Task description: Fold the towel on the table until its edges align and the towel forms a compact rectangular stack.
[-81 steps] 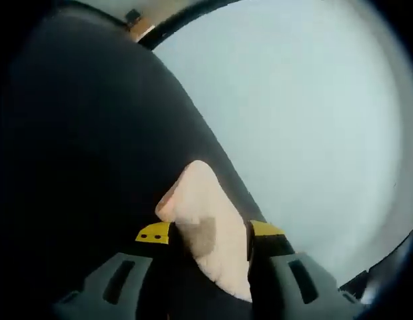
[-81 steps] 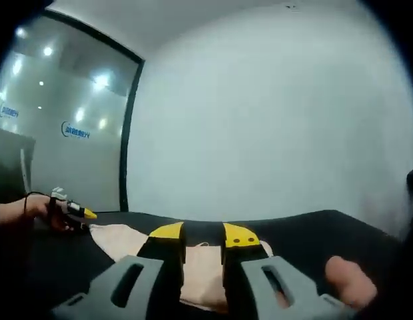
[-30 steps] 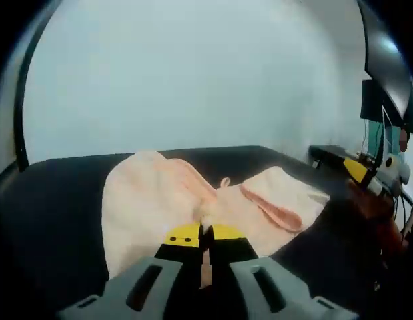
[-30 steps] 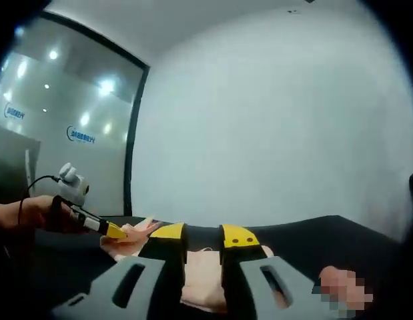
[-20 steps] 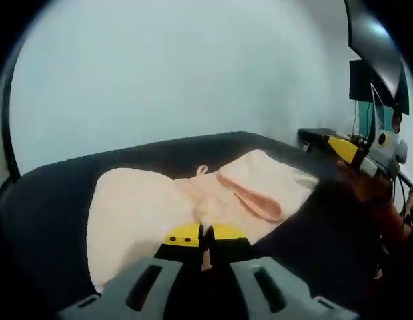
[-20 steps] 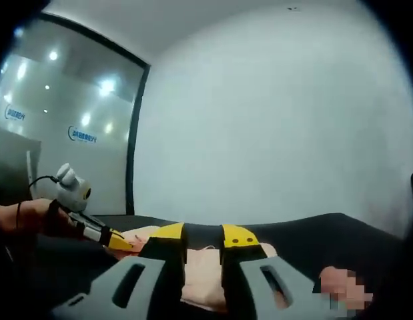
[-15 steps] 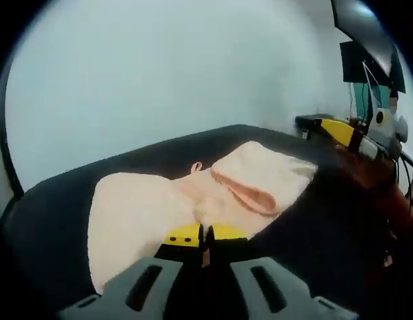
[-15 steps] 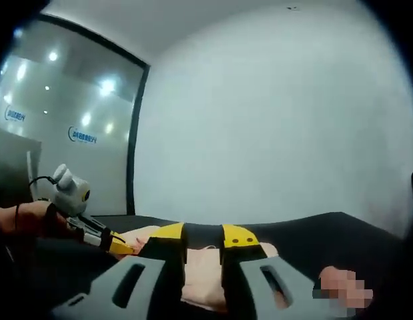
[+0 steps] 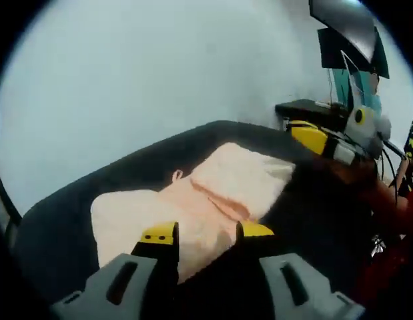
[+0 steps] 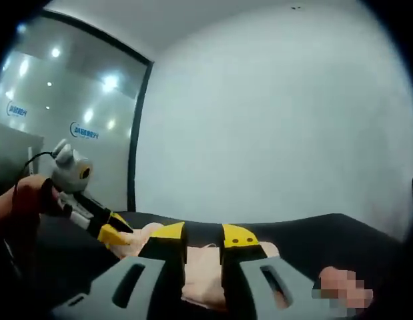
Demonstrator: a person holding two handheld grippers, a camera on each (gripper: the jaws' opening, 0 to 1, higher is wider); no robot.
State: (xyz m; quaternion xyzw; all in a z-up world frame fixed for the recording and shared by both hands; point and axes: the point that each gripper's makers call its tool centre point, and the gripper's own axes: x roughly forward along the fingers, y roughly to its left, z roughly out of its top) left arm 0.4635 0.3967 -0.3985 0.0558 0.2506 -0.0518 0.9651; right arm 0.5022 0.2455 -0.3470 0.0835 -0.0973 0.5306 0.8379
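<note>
The peach towel (image 9: 193, 207) lies rumpled on the black table (image 9: 59, 207), with a folded-over flap (image 9: 246, 177) at its far right. My left gripper (image 9: 206, 233) is open, its yellow tips on either side of the towel's near edge. My right gripper (image 9: 313, 137) comes in from the right by the flap's corner. In the right gripper view, the towel (image 10: 203, 263) runs between the narrowly set jaws of my right gripper (image 10: 203, 235), which is shut on it. My left gripper (image 10: 111, 233) stands open at the towel's left end.
A pale wall stands behind the table. A glass partition (image 10: 59, 120) is on the left in the right gripper view. Dark screens and cables (image 9: 346, 47) sit at the right beyond the table, above a person's red sleeve (image 9: 393, 207).
My left gripper, which was shut on a fold of the towel, has opened and let it go. The left gripper view has swung slightly. My right gripper has held still.
</note>
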